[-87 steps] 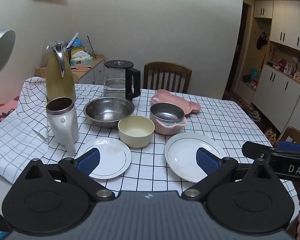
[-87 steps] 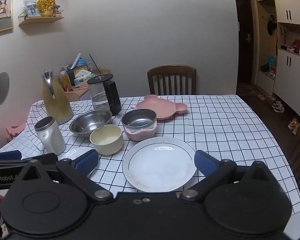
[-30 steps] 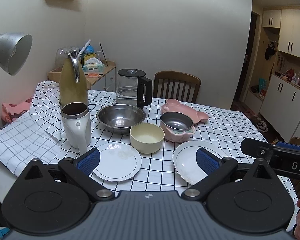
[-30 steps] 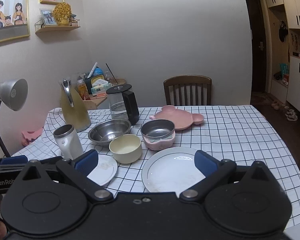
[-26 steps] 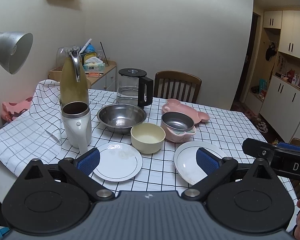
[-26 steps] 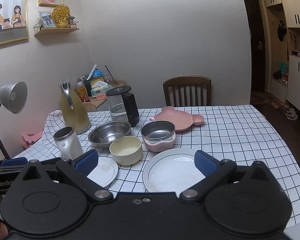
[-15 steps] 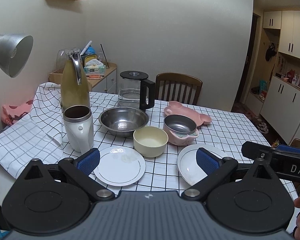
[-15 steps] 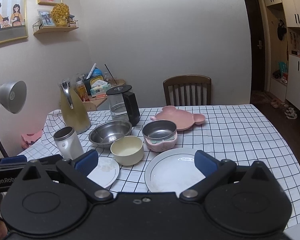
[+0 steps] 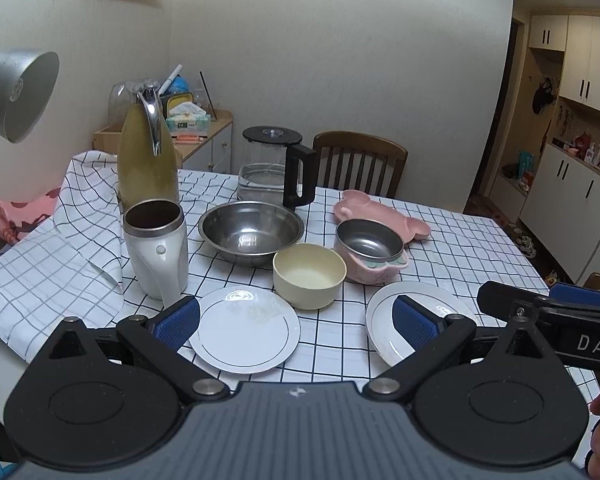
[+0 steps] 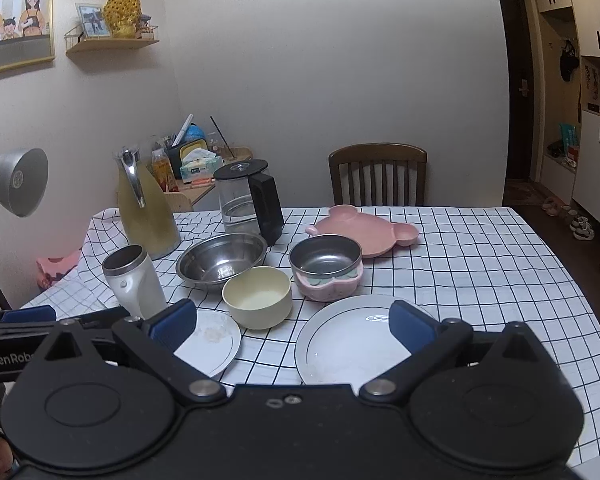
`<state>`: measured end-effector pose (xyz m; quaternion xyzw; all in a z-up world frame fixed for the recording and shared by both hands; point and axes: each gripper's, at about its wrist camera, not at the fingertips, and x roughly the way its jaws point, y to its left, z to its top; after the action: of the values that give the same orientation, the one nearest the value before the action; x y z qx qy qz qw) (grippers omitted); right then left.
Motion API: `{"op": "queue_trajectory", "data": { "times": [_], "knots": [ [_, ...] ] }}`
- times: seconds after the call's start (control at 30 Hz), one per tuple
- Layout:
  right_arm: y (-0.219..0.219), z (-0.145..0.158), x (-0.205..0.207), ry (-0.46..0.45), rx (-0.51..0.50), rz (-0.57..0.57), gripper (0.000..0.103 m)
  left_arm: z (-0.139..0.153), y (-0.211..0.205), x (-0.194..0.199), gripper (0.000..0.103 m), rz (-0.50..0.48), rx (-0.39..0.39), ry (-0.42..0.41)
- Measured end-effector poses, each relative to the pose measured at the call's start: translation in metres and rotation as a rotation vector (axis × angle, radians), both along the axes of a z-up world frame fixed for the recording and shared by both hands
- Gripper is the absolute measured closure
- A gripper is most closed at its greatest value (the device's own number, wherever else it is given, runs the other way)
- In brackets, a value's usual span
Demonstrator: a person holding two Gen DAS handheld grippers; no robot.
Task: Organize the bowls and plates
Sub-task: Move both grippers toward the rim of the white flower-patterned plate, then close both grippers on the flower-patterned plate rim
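Holding both tools above the near table edge, we find the left gripper (image 9: 294, 318) and right gripper (image 10: 292, 322) spread wide, gripping nothing. On the checked tablecloth (image 10: 480, 264) lie a small white plate (image 9: 245, 330) and a large white plate (image 10: 354, 342); behind them stand a cream bowl (image 10: 257, 295), steel bowl (image 9: 251, 232), pink-based steel bowl (image 10: 326, 266) and pink bear plate (image 10: 366, 226).

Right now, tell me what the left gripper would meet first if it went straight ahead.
Probably the small white plate, lying between and just ahead of the open left gripper; if it passes above that, the cream bowl comes next. Height is unclear.
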<state>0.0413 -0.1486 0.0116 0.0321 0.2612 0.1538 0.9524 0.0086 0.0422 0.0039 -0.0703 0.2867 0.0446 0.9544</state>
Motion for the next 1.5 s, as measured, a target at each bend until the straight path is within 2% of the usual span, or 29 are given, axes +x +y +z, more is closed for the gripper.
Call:
{"op": "queue_trajectory", "data": {
  "times": [0.33,0.43,0.6,0.7,0.77,0.97,1.17,1.27,1.33,1.47,1.5],
  "knots": [
    [0.030,-0.014,0.029,0.059,-0.025,0.027,0.000,-0.021,0.033,0.035,0.000,0.015,-0.025,0.073],
    [0.042,-0.020,0.043,0.084,-0.040,0.027,0.000,-0.030,0.050,0.045,0.000,0.026,-0.065,0.091],
    [0.064,-0.041,0.072,0.147,-0.057,0.056,0.000,-0.050,0.077,0.063,0.000,0.061,-0.081,0.129],
    [0.079,-0.057,0.091,0.201,-0.080,0.082,0.002,-0.068,0.093,0.077,0.000,0.061,-0.096,0.184],
    [0.088,-0.068,0.104,0.239,-0.091,0.101,0.003,-0.082,0.104,0.085,0.000,0.072,-0.128,0.220],
    [0.119,-0.102,0.137,0.324,-0.172,0.151,0.009,-0.112,0.125,0.104,0.000,0.108,-0.135,0.265],
    [0.134,-0.131,0.169,0.429,-0.182,0.163,0.022,-0.138,0.138,0.124,0.001,0.123,-0.143,0.313],
    [0.138,-0.143,0.180,0.474,-0.162,0.168,0.027,-0.147,0.139,0.132,0.011,0.118,-0.154,0.340],
    [0.139,-0.148,0.184,0.493,-0.155,0.167,0.034,-0.151,0.139,0.137,0.017,0.110,-0.157,0.351],
    [0.140,-0.157,0.195,0.517,-0.143,0.174,0.047,-0.158,0.139,0.148,0.041,0.095,-0.185,0.375],
    [0.140,-0.158,0.196,0.523,-0.136,0.174,0.051,-0.160,0.140,0.149,0.044,0.094,-0.196,0.382]
  ]
}}
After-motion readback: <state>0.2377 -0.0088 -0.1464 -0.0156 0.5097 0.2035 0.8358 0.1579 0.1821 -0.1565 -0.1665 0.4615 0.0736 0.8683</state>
